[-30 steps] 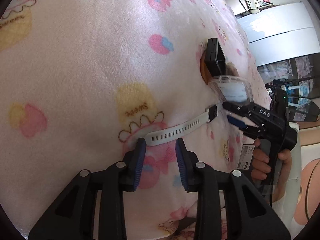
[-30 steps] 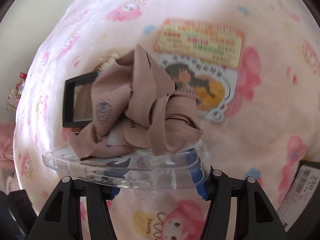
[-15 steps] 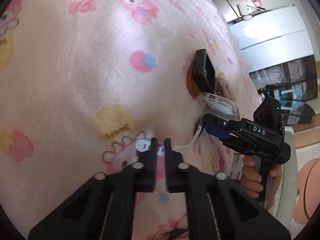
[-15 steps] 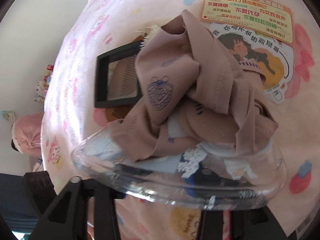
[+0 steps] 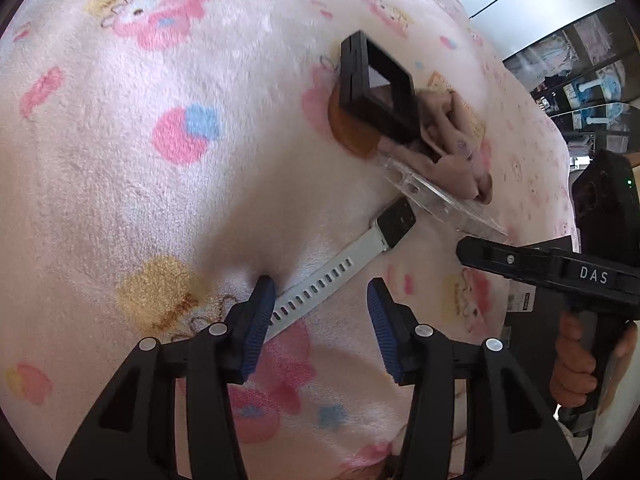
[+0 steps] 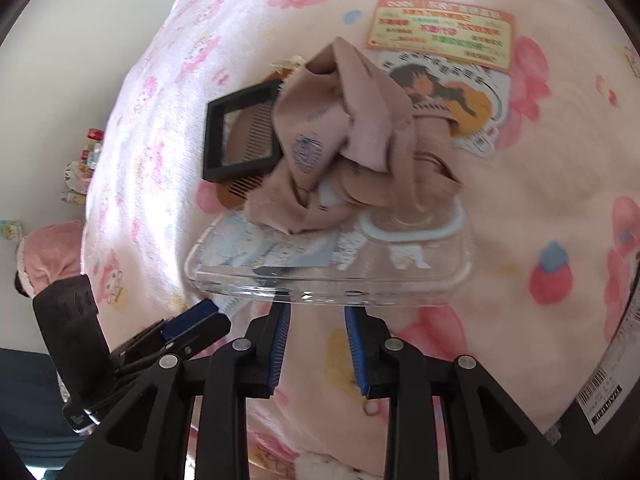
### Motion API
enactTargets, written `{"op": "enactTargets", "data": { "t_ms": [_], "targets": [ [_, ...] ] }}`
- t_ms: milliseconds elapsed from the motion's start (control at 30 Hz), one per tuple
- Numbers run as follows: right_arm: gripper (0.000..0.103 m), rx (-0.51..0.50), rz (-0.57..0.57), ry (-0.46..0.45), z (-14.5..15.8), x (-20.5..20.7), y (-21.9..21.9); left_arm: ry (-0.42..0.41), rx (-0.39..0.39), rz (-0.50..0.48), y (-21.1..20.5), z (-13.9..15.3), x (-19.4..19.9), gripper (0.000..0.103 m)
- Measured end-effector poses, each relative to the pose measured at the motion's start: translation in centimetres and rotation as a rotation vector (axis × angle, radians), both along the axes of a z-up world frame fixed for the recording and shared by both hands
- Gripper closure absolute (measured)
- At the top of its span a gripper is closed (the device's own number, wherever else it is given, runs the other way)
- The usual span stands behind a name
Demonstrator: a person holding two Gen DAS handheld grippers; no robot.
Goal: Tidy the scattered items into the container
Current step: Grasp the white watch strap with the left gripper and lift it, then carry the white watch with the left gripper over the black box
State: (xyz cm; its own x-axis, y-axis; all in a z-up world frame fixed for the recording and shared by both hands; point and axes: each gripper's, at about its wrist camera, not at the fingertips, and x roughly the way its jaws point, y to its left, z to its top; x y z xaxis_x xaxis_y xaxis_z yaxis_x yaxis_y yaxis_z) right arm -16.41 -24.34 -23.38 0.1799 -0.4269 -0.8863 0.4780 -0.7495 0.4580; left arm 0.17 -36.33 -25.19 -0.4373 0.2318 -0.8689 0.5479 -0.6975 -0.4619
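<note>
A watch with a white strap lies on the pink blanket. Its black face sits at the edge of a clear case. My left gripper is opening. The strap runs between its blue pads and none presses on it. A crumpled beige cloth lies on the clear case. My right gripper is shut to a narrow gap, with only blanket showing in it. The case's near rim lies across its tips. A black square frame rests on a brown comb.
A printed card and a round cartoon sticker lie beyond the cloth. A barcode-labelled dark item sits at the right. A hand holds the right gripper. The blanket falls away to a floor at the left.
My left gripper closed on the strap, then opened again, and its view rolled. My right gripper went from wide open to shut. The case's rim now sits at its tips instead of over them.
</note>
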Motion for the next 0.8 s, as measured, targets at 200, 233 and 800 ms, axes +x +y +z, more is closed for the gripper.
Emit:
{"op": "enactTargets", "data": {
  "t_ms": [200, 233, 800],
  "targets": [
    [0.074, 0.037, 0.016, 0.026, -0.5, 1.5, 0.5, -0.052, -0.099, -0.017, 0.2, 0.6, -1.1, 0.050],
    [0.074, 0.045, 0.022, 0.036, -0.4, 1.8, 0.5, -0.053, -0.135, -0.012, 0.0, 1.0, -1.2, 0.050],
    [0.066, 0.015, 0.081, 0.103, 2.4, 2.9, 5.2, 0.087, 0.147, -0.228, 0.7, 1.7, -1.7, 0.090]
  ]
}}
